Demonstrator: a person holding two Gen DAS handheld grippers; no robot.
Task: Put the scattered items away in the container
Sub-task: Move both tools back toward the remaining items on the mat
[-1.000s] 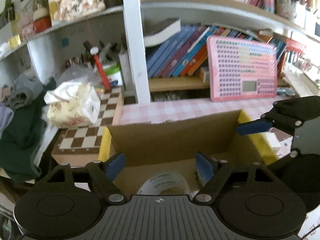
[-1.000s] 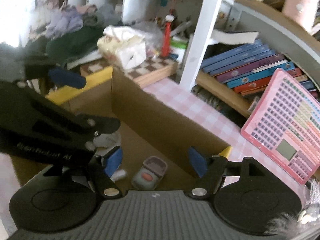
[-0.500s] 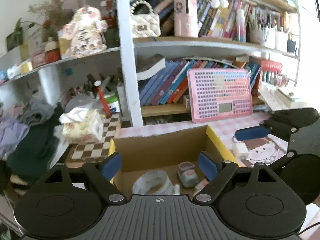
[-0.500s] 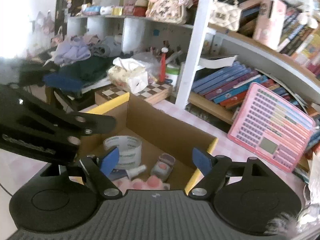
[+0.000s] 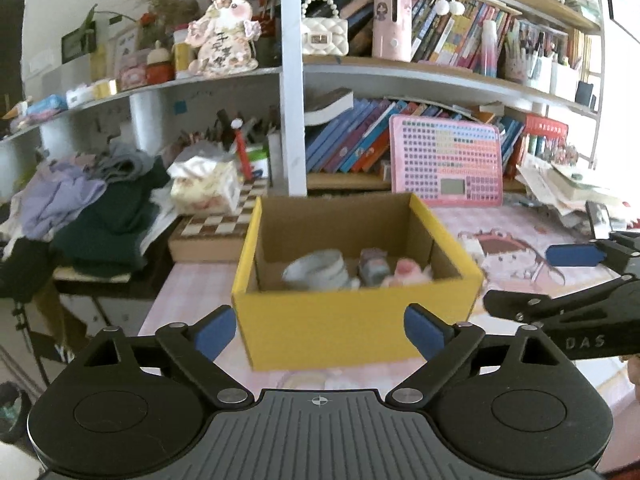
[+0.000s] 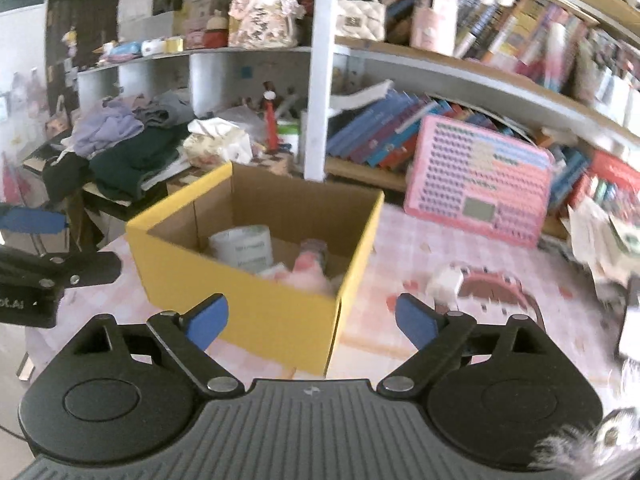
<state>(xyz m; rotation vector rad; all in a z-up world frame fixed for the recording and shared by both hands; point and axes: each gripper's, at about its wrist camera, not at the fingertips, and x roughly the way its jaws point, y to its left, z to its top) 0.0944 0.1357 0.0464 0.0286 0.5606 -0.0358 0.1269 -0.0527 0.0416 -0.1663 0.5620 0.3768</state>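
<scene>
A yellow cardboard box [image 5: 352, 312] [image 6: 256, 304] stands on the pink checked table. Inside lie a roll of tape [image 5: 316, 270] [image 6: 244, 246], a small grey gadget [image 5: 374, 268] and a pink soft toy [image 5: 408, 270] [image 6: 308, 270]. My left gripper [image 5: 320, 332] hangs in front of the box, jaws opening with nothing between them. My right gripper [image 6: 312, 322] is to the right of it, jaws also opening and empty. A small white item [image 6: 446, 280] lies on the table right of the box.
A pink keyboard toy [image 5: 446, 160] leans on the bookshelf behind. A chessboard [image 5: 216, 224] with a tissue pack [image 5: 204, 188] sits left of the box, beside piled clothes [image 5: 92, 208]. Loose papers [image 5: 560, 192] crowd the right side.
Both grippers have pulled back from over the box, so the whole box now shows in front. Their jaws have spread wider. The items stay inside the box.
</scene>
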